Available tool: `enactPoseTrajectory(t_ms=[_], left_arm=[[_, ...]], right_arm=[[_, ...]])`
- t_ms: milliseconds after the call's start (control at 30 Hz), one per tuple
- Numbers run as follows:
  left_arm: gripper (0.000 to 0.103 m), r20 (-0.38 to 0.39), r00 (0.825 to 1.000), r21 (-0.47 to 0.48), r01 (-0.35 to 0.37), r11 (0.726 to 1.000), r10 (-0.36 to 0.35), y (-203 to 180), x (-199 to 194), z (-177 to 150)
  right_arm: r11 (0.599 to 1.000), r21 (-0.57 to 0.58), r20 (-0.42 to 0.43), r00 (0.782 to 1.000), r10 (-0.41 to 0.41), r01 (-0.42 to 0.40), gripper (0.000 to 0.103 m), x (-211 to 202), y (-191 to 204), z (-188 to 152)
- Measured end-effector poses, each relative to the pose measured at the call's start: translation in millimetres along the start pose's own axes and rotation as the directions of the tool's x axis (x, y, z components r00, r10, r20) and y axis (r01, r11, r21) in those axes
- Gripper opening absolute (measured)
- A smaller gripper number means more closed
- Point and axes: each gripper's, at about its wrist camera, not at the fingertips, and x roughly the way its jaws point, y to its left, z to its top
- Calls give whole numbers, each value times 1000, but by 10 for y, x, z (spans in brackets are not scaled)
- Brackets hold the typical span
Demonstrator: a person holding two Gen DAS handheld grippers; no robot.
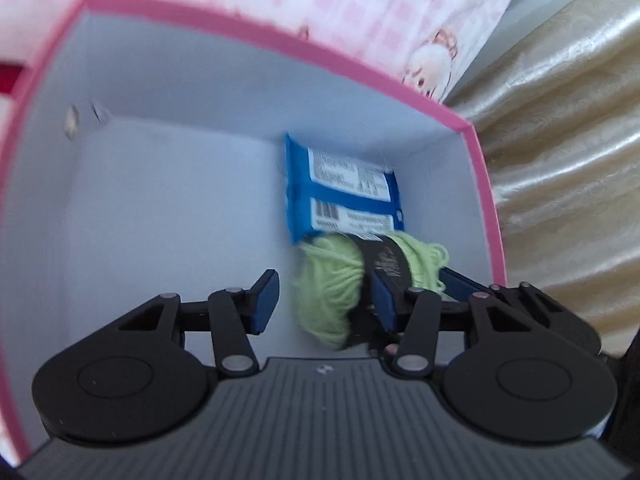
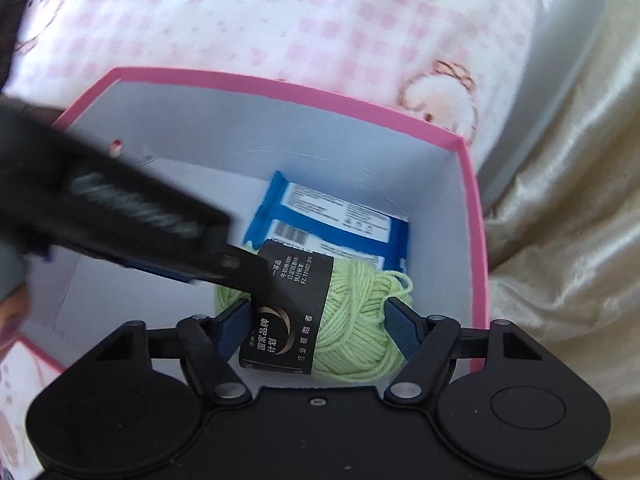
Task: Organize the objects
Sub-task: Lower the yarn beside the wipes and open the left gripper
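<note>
The right gripper (image 2: 318,316) reaches into a pink box (image 2: 476,240), its blue pads (image 2: 400,326) spread wide to either side of a ball of green yarn (image 2: 356,320) with a black paper band (image 2: 286,312); the right pad sits at the yarn's edge, and whether either pad presses on it cannot be told. The yarn lies on the box's white floor near the right wall, its far side against a blue wipes packet (image 2: 340,220) that lies flat toward the back corner. The left gripper (image 1: 326,300) stands part open with nothing between its pads (image 1: 264,300); its right finger lies against the band of the yarn (image 1: 332,288), and its left finger hangs over bare floor. In the right wrist view the left gripper (image 2: 224,264) crosses in from the left as a dark blur. The box (image 1: 280,40) rests on a pink checked sheet (image 2: 280,20), with gold cloth (image 2: 560,280) to the right.
</note>
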Motion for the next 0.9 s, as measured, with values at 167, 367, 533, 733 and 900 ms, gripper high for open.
enactPoseTrajectory(t_ms=[167, 367, 533, 733, 900], left_arm=[[44, -27, 999, -16, 38, 999, -38, -7, 64, 32], [38, -81, 991, -60, 104, 993, -108, -58, 307, 42], [41, -65, 994, -68, 87, 994, -92, -99, 306, 27], [50, -87, 996, -59, -3, 998, -2, -69, 51, -21], [52, -55, 997, -33, -46, 998, 44, -12, -353, -86]], right_arm=[[999, -43, 16, 1000, -23, 23, 76, -65, 116, -39], [999, 35, -8, 1000, -13, 13, 77, -183, 50, -152], [996, 87, 25, 1000, 0, -2, 77, -321, 29, -188], [987, 152, 63, 997, 41, -51, 77, -549, 77, -207], [959, 258, 105, 990, 91, -115, 77, -756, 123, -310]])
